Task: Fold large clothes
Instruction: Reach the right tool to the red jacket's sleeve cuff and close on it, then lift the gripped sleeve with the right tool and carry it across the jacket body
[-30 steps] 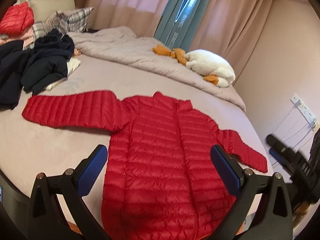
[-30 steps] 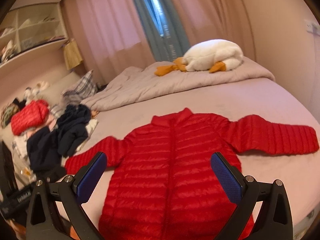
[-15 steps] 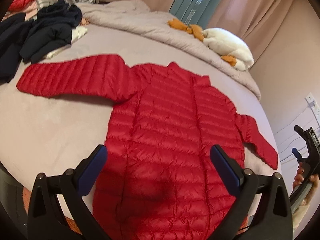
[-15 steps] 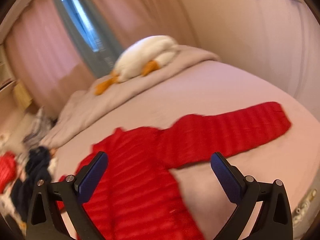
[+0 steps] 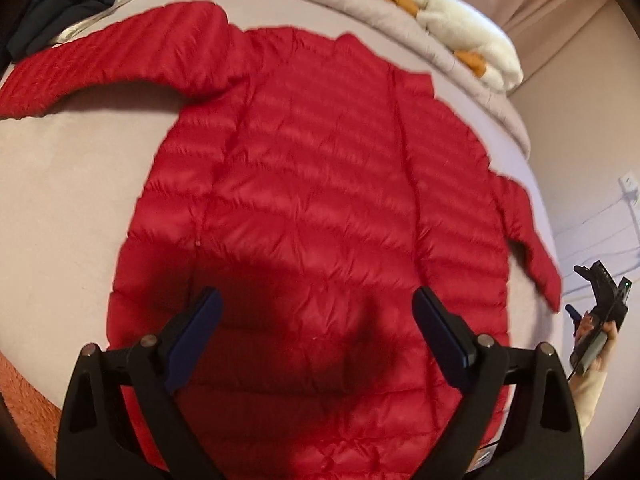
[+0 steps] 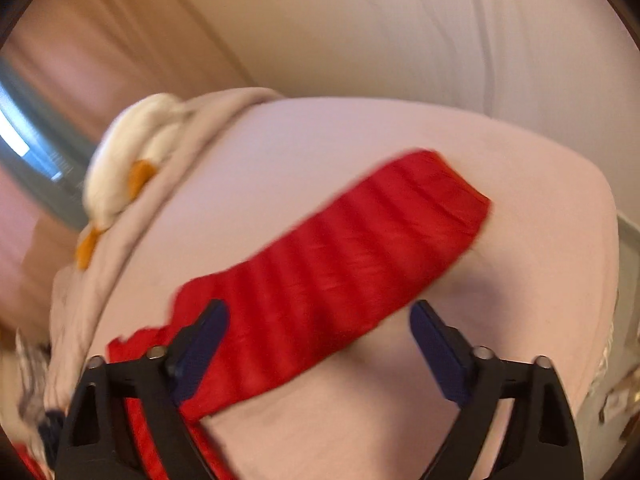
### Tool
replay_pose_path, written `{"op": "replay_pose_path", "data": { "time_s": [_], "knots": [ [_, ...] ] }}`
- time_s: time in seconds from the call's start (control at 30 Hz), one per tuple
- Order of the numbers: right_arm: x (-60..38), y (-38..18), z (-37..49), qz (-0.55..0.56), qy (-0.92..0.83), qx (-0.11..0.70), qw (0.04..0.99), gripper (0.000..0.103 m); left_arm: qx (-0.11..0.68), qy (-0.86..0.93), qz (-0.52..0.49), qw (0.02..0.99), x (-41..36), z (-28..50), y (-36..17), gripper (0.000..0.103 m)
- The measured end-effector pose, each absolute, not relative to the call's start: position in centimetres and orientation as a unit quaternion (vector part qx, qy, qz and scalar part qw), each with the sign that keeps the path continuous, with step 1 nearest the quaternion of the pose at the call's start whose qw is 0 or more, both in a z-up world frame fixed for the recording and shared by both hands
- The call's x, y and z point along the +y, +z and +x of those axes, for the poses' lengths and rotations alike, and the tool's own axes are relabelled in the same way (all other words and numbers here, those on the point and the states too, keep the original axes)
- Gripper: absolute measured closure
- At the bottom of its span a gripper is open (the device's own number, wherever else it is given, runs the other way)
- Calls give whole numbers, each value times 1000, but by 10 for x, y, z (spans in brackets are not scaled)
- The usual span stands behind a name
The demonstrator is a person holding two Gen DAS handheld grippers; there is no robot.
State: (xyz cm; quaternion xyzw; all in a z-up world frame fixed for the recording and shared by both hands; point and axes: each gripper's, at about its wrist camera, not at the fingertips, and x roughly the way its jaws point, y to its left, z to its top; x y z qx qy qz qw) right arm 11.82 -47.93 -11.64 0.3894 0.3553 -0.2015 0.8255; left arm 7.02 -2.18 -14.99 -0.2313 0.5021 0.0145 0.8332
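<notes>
One red jacket (image 5: 320,200) lies spread flat, front up, across the bed (image 5: 60,200), hem at the near edge and sleeves flung wide. We judge the first fold is about to start: next we must take a sleeve (image 6: 340,260) and carry it over the body. Our left gripper (image 5: 316,320) hangs above the hem, our right gripper (image 6: 320,332) above the sleeve; both have just been closing but gape wide, holding nothing.
</notes>
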Motion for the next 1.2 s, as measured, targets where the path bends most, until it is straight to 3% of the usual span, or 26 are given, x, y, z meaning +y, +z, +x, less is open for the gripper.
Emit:
{"op": "replay_pose_path", "data": {
  "time_s": [0.23,0.4,0.5,0.67,0.73,0.9,1.2],
  "knots": [
    [-519,-163,121,418,-268,372,784,25,510,23,-208,835,-23,77,-157,8],
    [-529,-163,133,409,-283,370,784,26,497,17,-208,842,-23,86,-148,8],
    [-538,-164,141,417,-287,366,781,33,488,11,-206,848,-25,89,-140,8],
    [-542,-170,139,403,-295,355,790,65,472,3,-205,857,-26,96,-126,8],
    [-541,-170,136,411,-280,345,796,87,461,4,-203,864,-24,99,-116,8],
    [-529,-144,127,376,-267,331,823,91,429,13,-203,880,-15,97,-93,8],
    [-479,-37,114,278,-219,262,898,93,381,33,-213,899,8,85,-60,8]
  ]
}}
